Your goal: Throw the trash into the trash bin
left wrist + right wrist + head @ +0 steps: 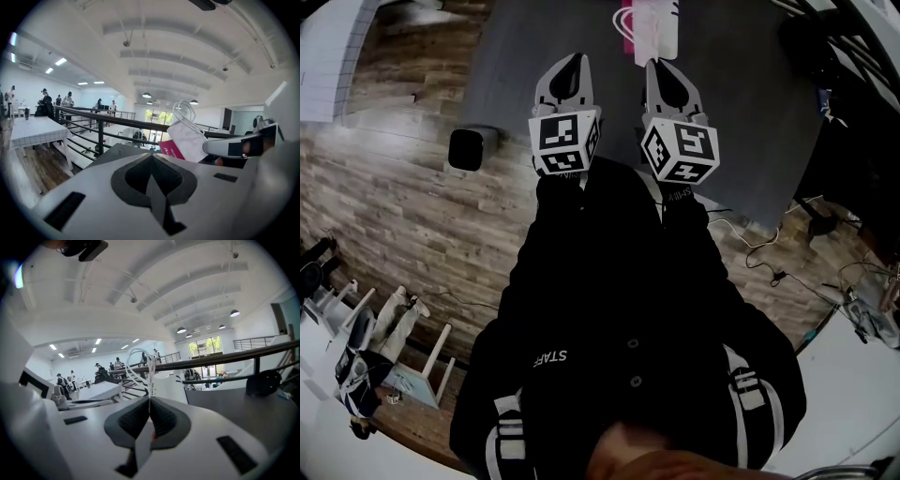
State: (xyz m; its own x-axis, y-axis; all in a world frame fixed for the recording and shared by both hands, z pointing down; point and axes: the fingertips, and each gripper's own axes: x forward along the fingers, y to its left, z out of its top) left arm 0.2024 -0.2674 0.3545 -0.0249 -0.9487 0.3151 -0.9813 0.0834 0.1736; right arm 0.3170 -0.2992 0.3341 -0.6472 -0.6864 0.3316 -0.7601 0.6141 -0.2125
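Observation:
The trash is a white, mask-like piece with thin loops (149, 363); in the head view it hangs over the dark grey table (741, 112) at the top (656, 26), with a pink piece (171, 150) against it. My right gripper (661, 70) is shut on its thin edge, which runs down between the pads (161, 420). Just to the left, my left gripper (572, 67) is shut with nothing between its jaws (151, 157); its view shows the trash (187, 137) and the right gripper (234, 146) at the right. A black bin-like container (467, 148) stands by the table's left edge.
Wooden floor (403, 216) surrounds the table. Cables (769, 253) trail at the right, and white stools (394, 328) stand at the lower left. A black bag (263, 382) rests on the table's far right. A dark railing (101, 123) and distant people show beyond.

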